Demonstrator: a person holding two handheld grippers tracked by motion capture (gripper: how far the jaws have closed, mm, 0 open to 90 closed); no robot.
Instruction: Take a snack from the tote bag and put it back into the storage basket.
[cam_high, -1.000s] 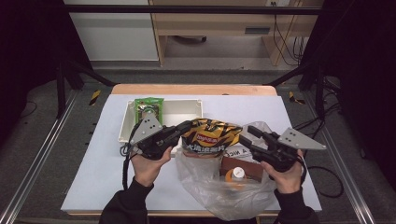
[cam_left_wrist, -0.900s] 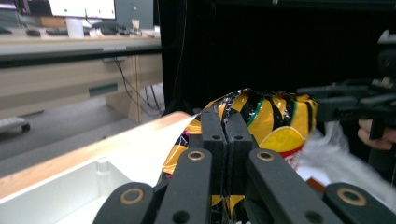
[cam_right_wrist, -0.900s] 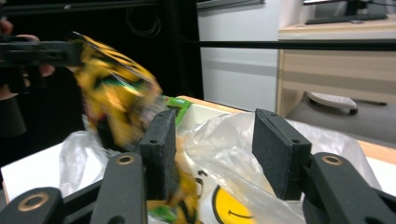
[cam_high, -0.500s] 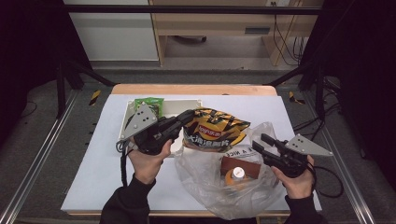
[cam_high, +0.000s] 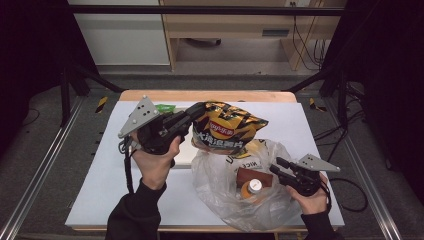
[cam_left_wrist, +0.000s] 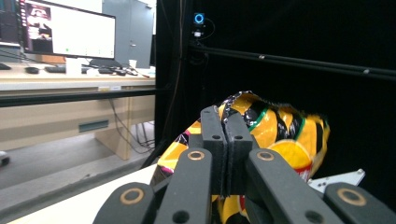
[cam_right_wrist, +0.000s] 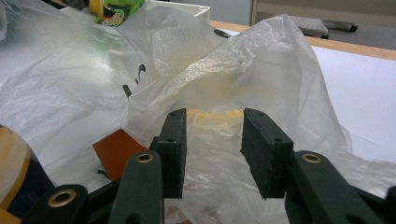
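Observation:
My left gripper (cam_high: 195, 109) is shut on the left edge of a yellow and black chips bag (cam_high: 227, 127) and holds it in the air above the table. In the left gripper view its jaws (cam_left_wrist: 226, 123) are pressed together with the chips bag (cam_left_wrist: 280, 135) bulging behind them. A clear plastic bag (cam_high: 235, 200) lies below, holding a brown box (cam_high: 247, 176) and a white-capped bottle (cam_high: 254, 187). My right gripper (cam_high: 278, 167) sits low at that bag's right side. Its jaws (cam_right_wrist: 212, 126) have just been closing but stand apart, with the bag's film (cam_right_wrist: 261, 60) just beyond them, unpressed.
A white sheet (cam_high: 100, 195) covers the wooden table. A white tray (cam_high: 184, 159) lies under my left hand, with a green packet (cam_high: 165, 107) behind it. Cables trail off the table's right side. Metal rails run along both sides on the floor.
My left gripper has risen with the chips bag, lifting it off the plastic bag. My right gripper has dropped and moved right to the plastic bag's right side, its jaws narrower.

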